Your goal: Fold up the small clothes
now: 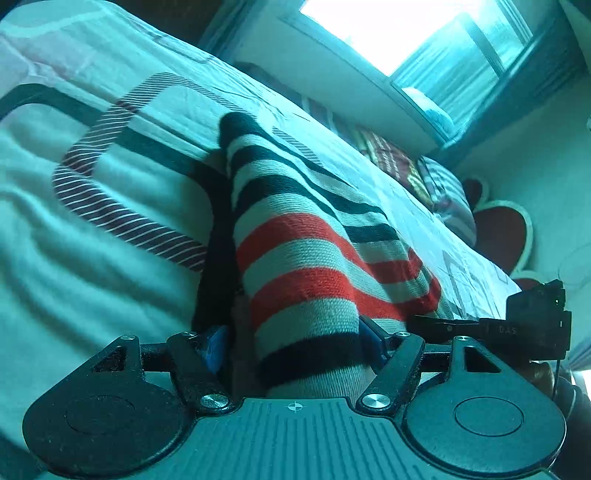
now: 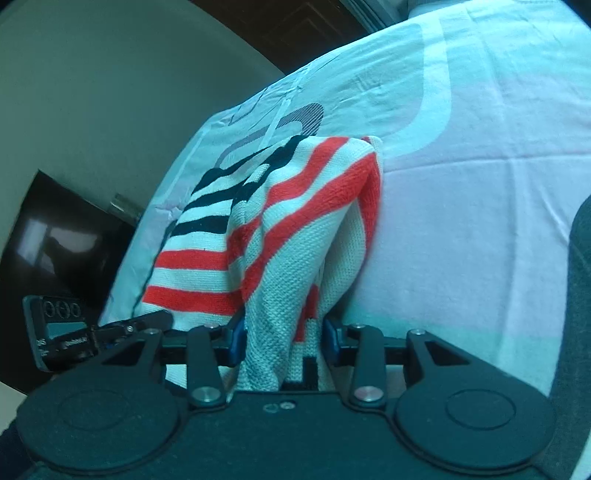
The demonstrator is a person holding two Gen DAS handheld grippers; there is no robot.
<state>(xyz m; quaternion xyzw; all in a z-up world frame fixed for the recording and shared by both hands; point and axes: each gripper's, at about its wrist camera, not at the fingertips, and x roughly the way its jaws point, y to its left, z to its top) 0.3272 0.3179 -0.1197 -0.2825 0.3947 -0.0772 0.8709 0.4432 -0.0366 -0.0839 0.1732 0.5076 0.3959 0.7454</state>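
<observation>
A knit garment (image 1: 295, 258) with white, red and black stripes lies stretched forward on the bed sheet (image 1: 92, 258). Its near end runs between the blue pads of my left gripper (image 1: 293, 343). The right pad touches the knit, and a dark gap shows beside the left pad, so the jaws stand open around it. In the right wrist view the same garment (image 2: 295, 221) is bunched into a ridge on the sheet (image 2: 461, 221). My right gripper (image 2: 284, 339) is shut on its near end, with fabric filling the space between the pads.
Patterned pillows (image 1: 424, 177) and a red heart cushion (image 1: 498, 229) lie at the head of the bed under a bright window (image 1: 406, 29). A dark cabinet (image 2: 55, 240) stands past the bed's left edge. A dark grey surface (image 2: 580, 295) fills the right border.
</observation>
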